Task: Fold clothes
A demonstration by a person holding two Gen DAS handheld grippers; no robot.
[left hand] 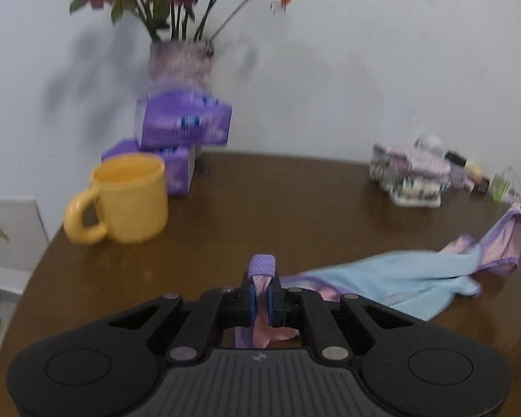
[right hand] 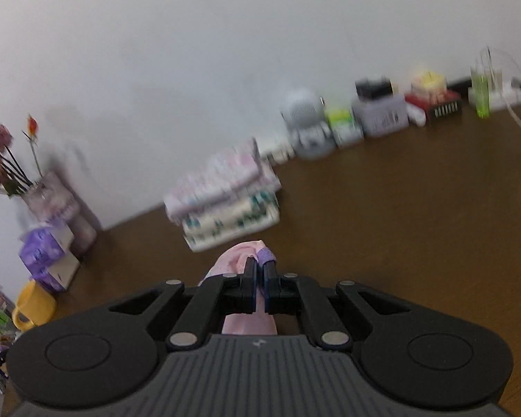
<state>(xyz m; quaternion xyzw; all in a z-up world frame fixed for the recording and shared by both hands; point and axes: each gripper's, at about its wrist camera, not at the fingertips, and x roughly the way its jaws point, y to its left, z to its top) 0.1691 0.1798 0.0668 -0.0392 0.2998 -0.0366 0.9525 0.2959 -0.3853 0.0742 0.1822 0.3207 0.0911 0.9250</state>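
Left wrist view, nearest first: the left gripper (left hand: 260, 290) has its jaws drawn narrow, pinching a purple-trimmed pink edge of the garment (left hand: 392, 274). A purple band of that trim loops over the fingertips, and pink cloth hangs down between the fingers. From the pinch the garment stretches away to the right, light blue in the middle and pink with purple trim at its far end, where it rises off the brown table (left hand: 278, 201) toward the frame edge. Farther back on the left a yellow mug (left hand: 128, 198) stands with its handle toward the camera, just in front of two stacked purple tissue boxes (left hand: 180, 125). Behind them a vase of dried flowers (left hand: 180, 62) stands against the white wall (left hand: 364, 52). At the far right sits a stack of folded clothes (left hand: 411, 175).

In the right wrist view, the right gripper (right hand: 259, 271) is likewise closed tight on another part of the same garment, a pink fold with a purple-trimmed edge bunched at its fingertips and pink cloth trailing back under the tool. Beyond it lies the stack of folded clothes, blurred. Small boxes and containers (right hand: 382, 111), too blurred to identify, line the wall behind. The mug, tissue boxes and vase appear at the left edge.
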